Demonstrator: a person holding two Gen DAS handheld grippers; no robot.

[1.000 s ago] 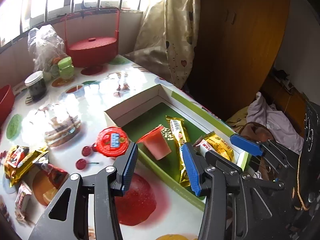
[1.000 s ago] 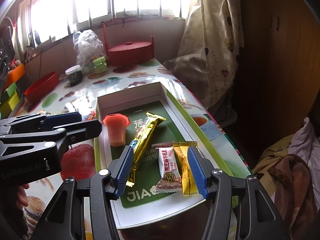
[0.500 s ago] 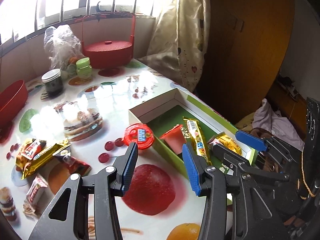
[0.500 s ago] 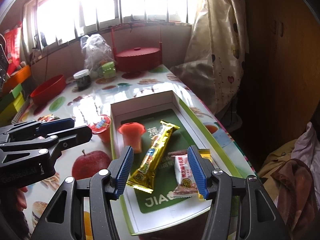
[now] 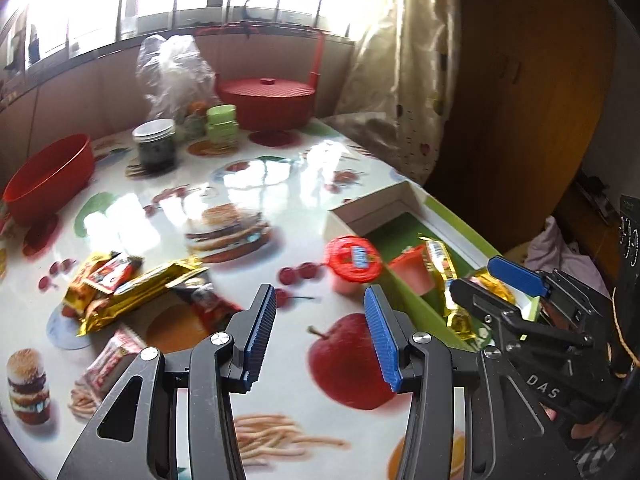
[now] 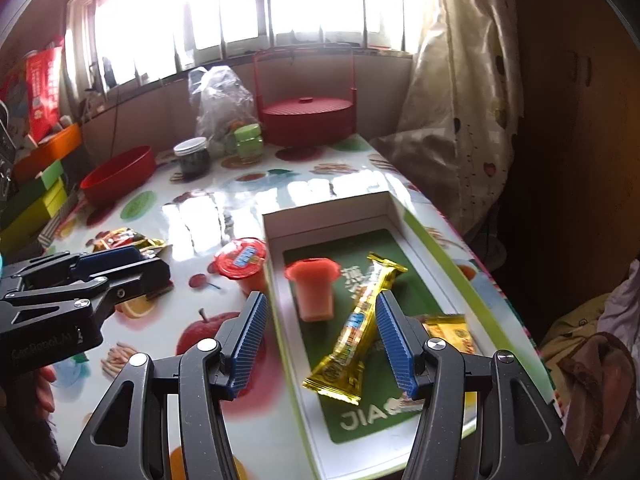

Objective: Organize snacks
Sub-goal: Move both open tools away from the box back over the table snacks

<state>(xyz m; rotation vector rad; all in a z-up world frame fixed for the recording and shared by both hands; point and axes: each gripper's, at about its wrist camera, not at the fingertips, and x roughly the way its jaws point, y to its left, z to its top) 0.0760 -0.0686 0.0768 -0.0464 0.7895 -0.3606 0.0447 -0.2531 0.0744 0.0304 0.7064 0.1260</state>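
A: What do the two claws do at this moment?

B: The left gripper [image 5: 318, 334] hangs over the glossy table with the fruit-and-burger print [image 5: 256, 184]; its blue ribbed pads stand apart and nothing is between them. The right gripper [image 6: 318, 342] is over the near part of the shallow white cardboard box with the green bottom [image 6: 328, 214]. Its pads are also apart and they hold nothing.

A: Where are the snacks?

B: In the box lies a long gold-wrapped snack bar [image 6: 356, 328], placed diagonally. Beside it a pink jelly cup [image 6: 314, 292] stands upside down, and a small orange-gold packet [image 6: 450, 332] is at the right, partly hidden behind the right pad. Just outside the left wall of the box stands a second jelly cup with a red foil lid [image 6: 240, 258], on the table. Farther left, well apart from the box, there is a loose pile of gold and red snack packets [image 5: 120, 284].

A: And behind?

B: A red lidded basket with a tall handle [image 6: 306, 114], a red plastic bowl [image 6: 118, 174] and a dark glass jar with a white lid [image 6: 192, 158].
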